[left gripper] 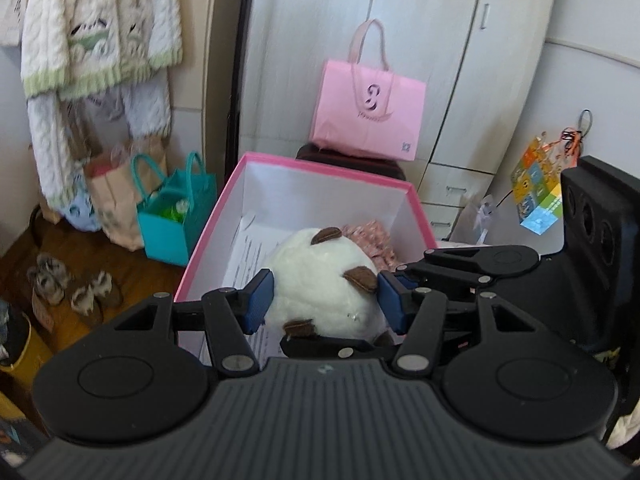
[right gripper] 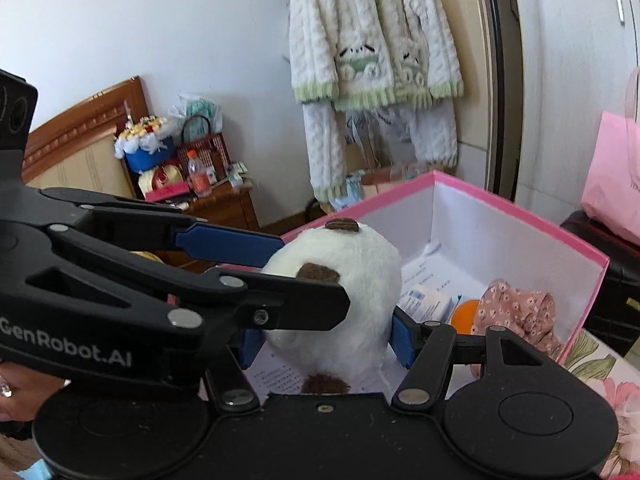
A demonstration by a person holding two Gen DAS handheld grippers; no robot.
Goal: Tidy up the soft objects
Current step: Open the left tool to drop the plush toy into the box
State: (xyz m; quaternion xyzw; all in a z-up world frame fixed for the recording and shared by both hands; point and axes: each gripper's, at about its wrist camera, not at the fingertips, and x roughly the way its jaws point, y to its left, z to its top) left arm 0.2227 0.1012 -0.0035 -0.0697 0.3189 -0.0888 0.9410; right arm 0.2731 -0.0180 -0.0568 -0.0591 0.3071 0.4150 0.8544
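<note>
Your left gripper has its blue pads pressed into both flanks of the white plush toy, jaws partly closed on it. The toy hangs just ahead of you, over the near end of the pink box. Lower it evenly so it clears the rim, and aim for the bare paper-lined floor below your fingers. Your right gripper clamps the same toy from the other side, jaws about half open, so release both together (a lone grip would let the soft body swing). Keep it left of the floral cloth, which lies ahead and to the right in the box.
</note>
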